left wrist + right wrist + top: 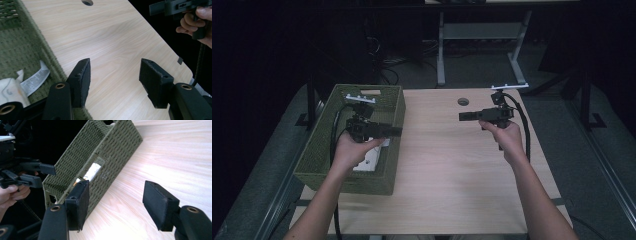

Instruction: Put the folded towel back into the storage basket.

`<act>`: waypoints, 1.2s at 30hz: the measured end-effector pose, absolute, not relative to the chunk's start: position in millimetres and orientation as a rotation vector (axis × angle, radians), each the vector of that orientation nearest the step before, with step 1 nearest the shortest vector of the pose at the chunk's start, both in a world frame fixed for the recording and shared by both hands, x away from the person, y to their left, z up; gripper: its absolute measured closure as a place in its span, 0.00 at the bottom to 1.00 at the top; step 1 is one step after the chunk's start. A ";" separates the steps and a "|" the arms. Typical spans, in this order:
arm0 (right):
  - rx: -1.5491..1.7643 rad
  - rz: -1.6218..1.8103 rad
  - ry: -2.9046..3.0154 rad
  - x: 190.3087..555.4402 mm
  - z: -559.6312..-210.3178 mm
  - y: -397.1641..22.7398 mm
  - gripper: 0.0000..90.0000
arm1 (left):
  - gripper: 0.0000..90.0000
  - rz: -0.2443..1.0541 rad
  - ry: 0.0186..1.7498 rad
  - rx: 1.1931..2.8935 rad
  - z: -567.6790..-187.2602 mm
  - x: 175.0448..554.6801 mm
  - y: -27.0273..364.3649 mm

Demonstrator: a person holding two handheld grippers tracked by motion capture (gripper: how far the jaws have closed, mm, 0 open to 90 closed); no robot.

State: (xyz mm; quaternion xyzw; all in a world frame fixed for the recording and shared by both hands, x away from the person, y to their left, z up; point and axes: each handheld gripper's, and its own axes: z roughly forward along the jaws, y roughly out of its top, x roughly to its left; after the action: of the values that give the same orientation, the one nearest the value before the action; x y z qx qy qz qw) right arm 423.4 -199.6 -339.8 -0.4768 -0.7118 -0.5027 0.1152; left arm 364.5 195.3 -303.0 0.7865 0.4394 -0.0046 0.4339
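While both claws hang empty over the desk (452, 165), the white cloth (371, 159) with its label lies inside the green woven basket (319, 150) at the desk's left side — so the putting-in looks done. The left claw (396, 131) hovers at the basket's inner rim, jaws spread, gripping nothing. The right claw (464, 117) is well apart over bare wood, jaws likewise released — little seems left but to withdraw.
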 end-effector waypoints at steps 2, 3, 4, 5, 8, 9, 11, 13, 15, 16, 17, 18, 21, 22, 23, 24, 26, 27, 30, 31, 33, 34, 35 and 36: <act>-1.412 -1.469 -2.078 421.8 -341.8 -204.8 0.42 | 0.46 -0.015 1.090 1.962 -304.2 364.2 190.9; -1.414 -1.469 -2.076 421.1 -342.6 -207.0 0.42 | 0.46 -0.016 1.086 1.961 -304.6 364.0 189.2; -1.418 -1.471 -2.077 420.6 -343.3 -208.7 0.41 | 0.46 -0.020 1.083 1.958 -305.2 363.8 186.8; -1.421 -1.468 -2.073 419.7 -343.8 -211.1 0.41 | 0.45 -0.026 1.080 1.957 -306.2 363.8 183.7; -1.430 -1.470 -2.068 416.9 -345.5 -218.5 0.41 | 0.44 -0.034 1.072 1.959 -308.6 363.8 176.8; -1.441 -1.470 -2.067 414.8 -346.6 -223.4 0.41 | 0.43 -0.037 1.071 1.959 -309.6 363.8 174.2; -1.444 -1.468 -2.063 414.0 -347.2 -226.0 0.41 | 0.43 -0.045 1.064 1.967 -311.9 363.9 168.5; -1.454 -1.472 -2.058 412.0 -348.2 -231.1 0.41 | 0.43 -0.049 1.059 1.971 -313.5 364.0 164.3; -1.464 -1.476 -2.052 410.3 -349.8 -236.3 0.41 | 0.42 -0.055 1.055 1.974 -315.2 363.9 159.9; -1.465 -1.476 -2.052 409.7 -350.4 -238.0 0.41 | 0.42 -0.054 1.053 1.979 -315.9 363.8 157.8; -1.474 -1.477 -2.044 408.3 -351.8 -242.1 0.41 | 0.41 -0.054 1.054 1.981 -316.5 363.6 155.6; -1.474 -1.477 -2.044 408.3 -351.8 -242.1 0.41 | 0.41 -0.055 1.051 1.985 -317.1 363.7 154.3; -1.483 -1.474 -2.036 405.8 -354.8 -247.6 0.40 | 0.40 -0.064 1.052 1.979 -319.7 362.9 149.3; -1.486 -1.472 -2.034 405.1 -355.5 -248.6 0.40 | 0.39 -0.064 1.050 1.986 -320.6 362.8 147.7; -1.488 -1.474 -2.031 404.2 -356.5 -250.0 0.40 | 0.39 -0.066 1.050 1.988 -321.5 362.5 145.6; -1.490 -1.473 -2.032 403.2 -357.6 -251.8 0.39 | 0.38 -0.068 1.048 1.987 -322.2 362.1 144.0; -1.494 -1.472 -2.028 401.5 -359.5 -254.7 0.39 | 0.37 -0.070 1.043 1.987 -323.4 361.5 140.7; -1.494 -1.472 -2.027 400.7 -360.5 -256.1 0.39 | 0.36 -0.070 1.041 1.990 -323.8 361.3 139.4; -1.504 -1.466 -2.022 397.4 -363.3 -261.6 0.38 | 0.33 -0.074 1.038 1.994 -326.7 360.4 132.8; -1.504 -1.466 -2.022 397.4 -363.3 -261.6 0.38 | 0.33 -0.074 1.038 1.994 -326.7 360.4 132.8; -1.508 -1.474 -2.016 395.2 -364.8 -265.0 0.38 | 0.33 -0.076 1.039 1.989 -328.4 359.7 130.1; -1.510 -1.476 -2.014 392.9 -366.6 -268.9 0.38 | 0.31 -0.078 1.037 1.990 -329.4 359.2 128.6; -1.510 -1.476 -2.014 392.9 -366.6 -268.9 0.38 | 0.31 -0.081 1.036 1.990 -330.2 358.8 127.6; -1.514 -1.474 -2.010 392.1 -367.1 -270.2 0.37 | 0.31 -0.080 1.037 1.988 -331.1 358.2 126.1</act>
State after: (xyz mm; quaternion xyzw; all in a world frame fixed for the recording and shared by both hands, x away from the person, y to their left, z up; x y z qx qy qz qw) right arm 392.1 -270.2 -367.1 -0.5158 -0.6848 -0.5023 0.1126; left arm 358.2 126.1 -331.1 0.7983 0.4163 -0.0319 0.4341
